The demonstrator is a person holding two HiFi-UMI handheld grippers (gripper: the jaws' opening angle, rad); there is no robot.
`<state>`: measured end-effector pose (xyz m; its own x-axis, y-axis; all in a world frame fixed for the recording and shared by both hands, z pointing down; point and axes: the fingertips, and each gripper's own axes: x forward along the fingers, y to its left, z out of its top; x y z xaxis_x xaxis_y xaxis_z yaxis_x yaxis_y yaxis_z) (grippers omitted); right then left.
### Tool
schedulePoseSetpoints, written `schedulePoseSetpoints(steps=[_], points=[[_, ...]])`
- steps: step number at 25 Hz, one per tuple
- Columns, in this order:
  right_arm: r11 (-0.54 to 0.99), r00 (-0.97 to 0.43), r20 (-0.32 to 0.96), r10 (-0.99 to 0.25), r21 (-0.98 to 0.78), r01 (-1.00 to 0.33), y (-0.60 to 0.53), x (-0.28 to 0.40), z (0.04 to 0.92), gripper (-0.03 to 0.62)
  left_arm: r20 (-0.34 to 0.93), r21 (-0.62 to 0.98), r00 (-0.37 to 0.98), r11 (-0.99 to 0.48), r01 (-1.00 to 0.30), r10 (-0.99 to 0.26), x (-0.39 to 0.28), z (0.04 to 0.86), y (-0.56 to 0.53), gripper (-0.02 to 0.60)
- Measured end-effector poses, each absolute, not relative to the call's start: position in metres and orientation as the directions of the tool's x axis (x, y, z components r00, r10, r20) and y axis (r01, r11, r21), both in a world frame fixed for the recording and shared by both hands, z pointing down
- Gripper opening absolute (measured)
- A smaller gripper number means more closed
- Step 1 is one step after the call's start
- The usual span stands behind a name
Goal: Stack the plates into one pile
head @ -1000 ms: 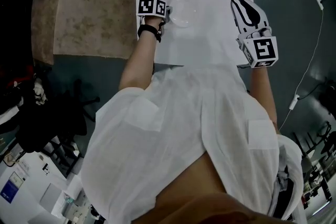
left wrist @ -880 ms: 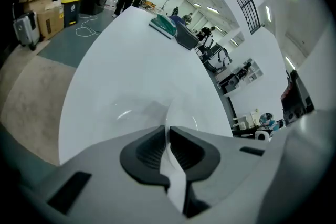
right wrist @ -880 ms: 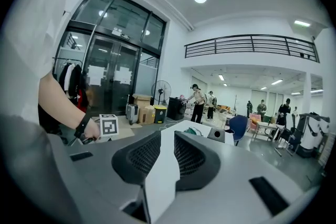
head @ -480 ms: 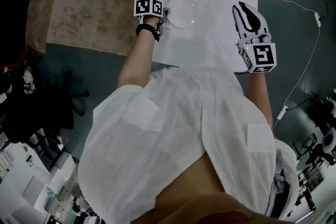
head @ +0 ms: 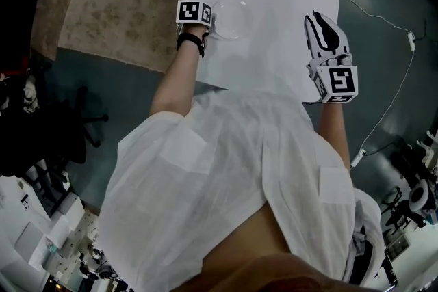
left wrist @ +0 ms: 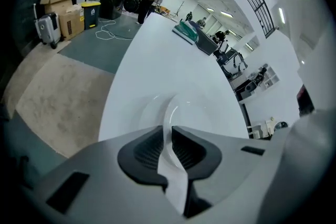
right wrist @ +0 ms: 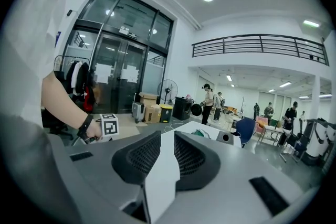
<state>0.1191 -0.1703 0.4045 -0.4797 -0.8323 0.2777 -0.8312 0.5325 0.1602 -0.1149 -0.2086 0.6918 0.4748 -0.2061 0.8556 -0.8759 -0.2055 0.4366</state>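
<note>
Now the clear plate (head: 231,17) lies flat, rim between the left claw's (left wrist: 168,132) jaws, just eased apart; right claw (right wrist: 168,139) ajar, empty.

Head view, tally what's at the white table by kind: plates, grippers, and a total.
Clear plate: 1 (maybe a stack; can't tell)
Grippers: 2, left gripper, jaws just opening with the plate's rim between them, and right gripper
Total: 3
</note>
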Motion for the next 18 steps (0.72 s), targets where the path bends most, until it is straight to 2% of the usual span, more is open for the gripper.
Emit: schedulePoseSetpoints(steps=[18], points=[[0.54, -0.492, 0.264, -0.83, 0.158, -0.827, -0.168, 0.108, 0.4, 0.097, 0.873, 0.354, 0.411, -0.237, -0.904, -0.263, -0.15, 0.68, -0.211, 0.06]])
